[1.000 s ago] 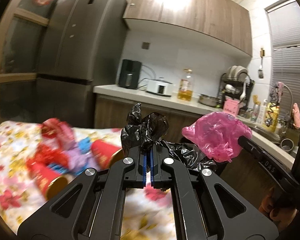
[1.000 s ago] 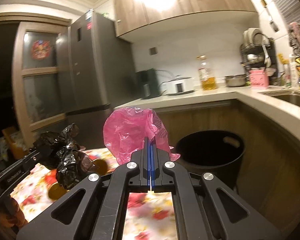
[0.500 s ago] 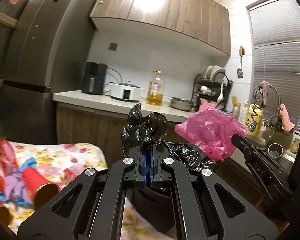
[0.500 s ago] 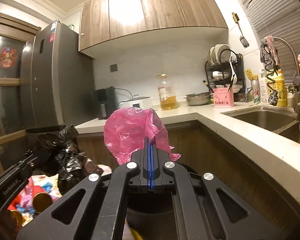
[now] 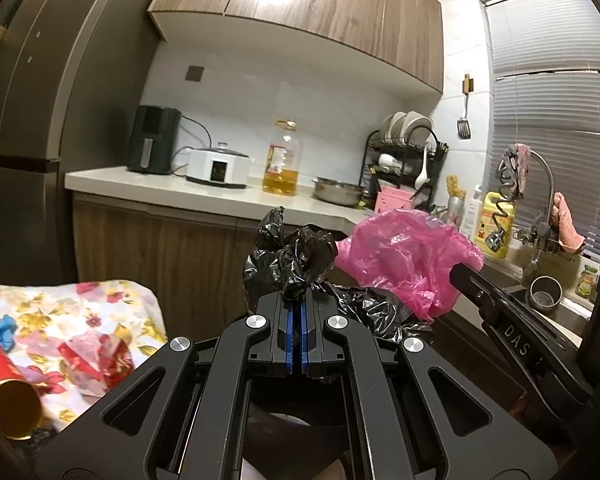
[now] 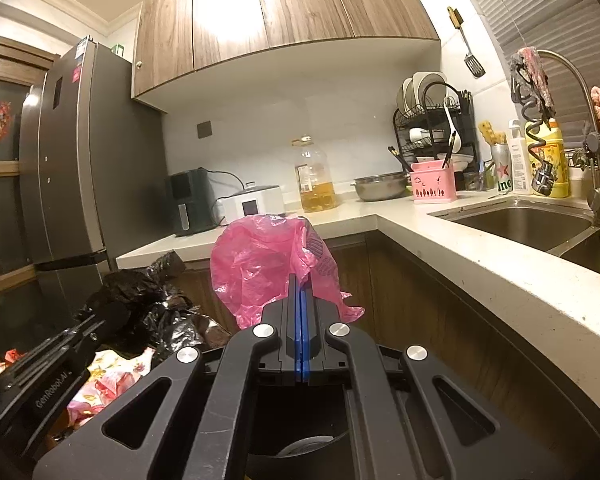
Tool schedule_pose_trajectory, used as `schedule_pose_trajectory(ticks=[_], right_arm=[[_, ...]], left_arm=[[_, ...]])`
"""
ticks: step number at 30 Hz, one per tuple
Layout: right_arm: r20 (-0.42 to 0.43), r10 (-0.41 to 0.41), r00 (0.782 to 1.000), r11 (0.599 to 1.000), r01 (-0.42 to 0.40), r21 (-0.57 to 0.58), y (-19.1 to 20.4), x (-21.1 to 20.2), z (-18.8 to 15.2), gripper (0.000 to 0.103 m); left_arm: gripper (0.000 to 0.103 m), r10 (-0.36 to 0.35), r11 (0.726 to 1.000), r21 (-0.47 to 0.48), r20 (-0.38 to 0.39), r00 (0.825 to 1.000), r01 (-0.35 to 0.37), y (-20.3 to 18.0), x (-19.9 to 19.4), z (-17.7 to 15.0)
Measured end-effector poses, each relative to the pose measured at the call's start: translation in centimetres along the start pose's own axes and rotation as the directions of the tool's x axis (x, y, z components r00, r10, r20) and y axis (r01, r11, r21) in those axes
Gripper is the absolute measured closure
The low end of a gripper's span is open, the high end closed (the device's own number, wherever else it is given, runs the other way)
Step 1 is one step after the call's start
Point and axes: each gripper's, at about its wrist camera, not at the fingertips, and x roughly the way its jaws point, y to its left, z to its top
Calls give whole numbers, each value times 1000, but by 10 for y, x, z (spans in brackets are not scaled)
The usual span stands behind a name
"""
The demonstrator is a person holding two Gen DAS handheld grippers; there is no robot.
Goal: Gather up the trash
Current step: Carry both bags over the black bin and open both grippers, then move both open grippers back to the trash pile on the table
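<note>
My left gripper (image 5: 296, 300) is shut on a crumpled black plastic bag (image 5: 292, 260) and holds it up in the air. My right gripper (image 6: 301, 280) is shut on a crumpled pink plastic bag (image 6: 260, 264). The pink bag also shows in the left wrist view (image 5: 408, 256), just right of the black bag, with the right gripper (image 5: 460, 274) behind it. The black bag also shows in the right wrist view (image 6: 140, 304), at lower left. A dark round bin (image 6: 300, 440) lies below both grippers, mostly hidden by them.
A floral tablecloth (image 5: 60, 312) with red and gold tubes (image 5: 8, 392) lies at lower left. A white L-shaped counter (image 6: 480, 264) carries an oil bottle (image 6: 314, 184), cooker, dish rack and sink (image 6: 532, 220). A grey fridge (image 6: 72, 168) stands at the left.
Both grippers have swung right, away from the floral table toward the counter corner, each still holding its bag. The bin now lies under the grippers.
</note>
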Motion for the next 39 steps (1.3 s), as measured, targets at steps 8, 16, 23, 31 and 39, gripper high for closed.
schedule_pose_trajectory(ticks=[8,16,23,31,39], right_arm=[[-10,1,1000,1000,-1,4,-3,12,-3,102],[-25,13,1000,1000,-13,8,-4,28,-7,102],[-16,30,999,999,-30,16,-7,33,-8,68],[-7,25,1000,1000,-25,11,-8,26,-8,52],[-9,36,999,999,-36,5,-2,5,-12,34]], left_arm=[[102,-23,1000,-9,-19,1000,23,1,21,-5],[101,-34,999,-23,-50,998,33,4,37,-11],[81,-34,999,-19,-78,996,32,5,47,-17],[46,-5,998,-58,-70,998,1,19,41,-21],[28,79,995,-55,-58,995,-83,25,10,-21]])
